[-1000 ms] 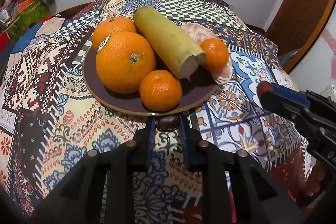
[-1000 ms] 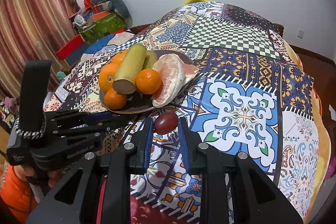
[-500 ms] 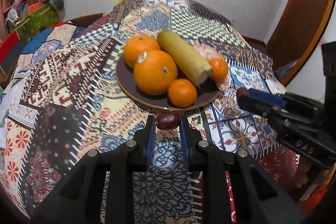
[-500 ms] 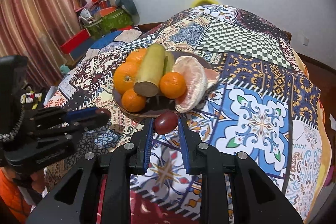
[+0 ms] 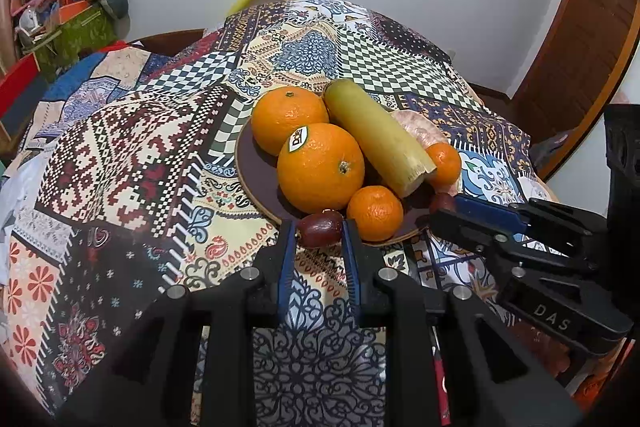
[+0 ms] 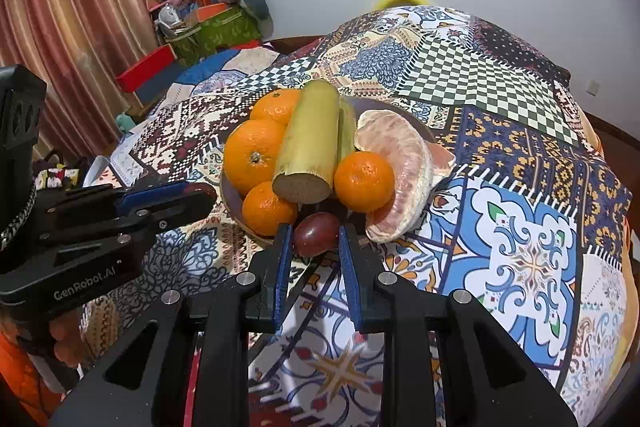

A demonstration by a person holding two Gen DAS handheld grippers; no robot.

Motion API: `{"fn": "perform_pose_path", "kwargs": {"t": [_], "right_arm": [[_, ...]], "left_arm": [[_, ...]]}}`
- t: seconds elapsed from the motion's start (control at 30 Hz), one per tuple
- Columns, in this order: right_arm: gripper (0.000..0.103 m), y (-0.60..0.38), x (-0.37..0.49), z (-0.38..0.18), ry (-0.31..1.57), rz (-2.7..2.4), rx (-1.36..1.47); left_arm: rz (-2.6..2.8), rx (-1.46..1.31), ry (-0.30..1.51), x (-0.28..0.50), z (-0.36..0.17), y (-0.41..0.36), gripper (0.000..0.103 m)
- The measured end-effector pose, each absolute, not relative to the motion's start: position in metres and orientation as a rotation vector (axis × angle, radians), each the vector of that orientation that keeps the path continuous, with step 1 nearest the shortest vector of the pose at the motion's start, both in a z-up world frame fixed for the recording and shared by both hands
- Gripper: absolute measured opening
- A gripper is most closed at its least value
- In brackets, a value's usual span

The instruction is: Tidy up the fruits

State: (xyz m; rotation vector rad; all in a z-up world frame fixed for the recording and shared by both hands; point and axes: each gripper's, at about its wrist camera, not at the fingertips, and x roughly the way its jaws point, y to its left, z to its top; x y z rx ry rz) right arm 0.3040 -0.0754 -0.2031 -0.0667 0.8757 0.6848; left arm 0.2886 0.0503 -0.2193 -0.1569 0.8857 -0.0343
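Note:
A dark round plate (image 5: 256, 171) on the patterned cloth holds oranges (image 5: 320, 167), a small mandarin (image 5: 374, 213), a cut green-yellow stalk (image 5: 376, 135) and a peeled pomelo piece (image 6: 400, 163). My left gripper (image 5: 319, 229) is shut on a dark red date (image 5: 320, 223) at the plate's near rim. My right gripper (image 6: 314, 235) is shut on another dark red date (image 6: 316, 233), also at the plate's near rim (image 6: 230, 195). Each gripper shows from the side in the other's view, the right one (image 5: 444, 205) and the left one (image 6: 200, 193).
The patchwork cloth (image 5: 132, 167) covers a rounded table. Boxes and bags (image 6: 208, 23) are stacked by the far wall near a striped curtain (image 6: 80, 7). A wooden door frame (image 5: 580, 59) stands at the right.
Both grippers have moved closer to the plate, each still carrying its date, and now sit at the plate's near rim.

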Motion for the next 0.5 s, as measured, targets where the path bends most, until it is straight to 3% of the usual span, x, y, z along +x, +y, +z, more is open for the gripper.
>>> {"fn": "perform_pose_path", "kwargs": {"t": [0.5], "right_arm": [[0.023, -0.069, 0.313, -0.213, 0.908, 0.696, -0.086]], "left_arm": [[-0.051, -0.147, 0.918, 0.303, -0.232, 0.048, 0.023]]}}
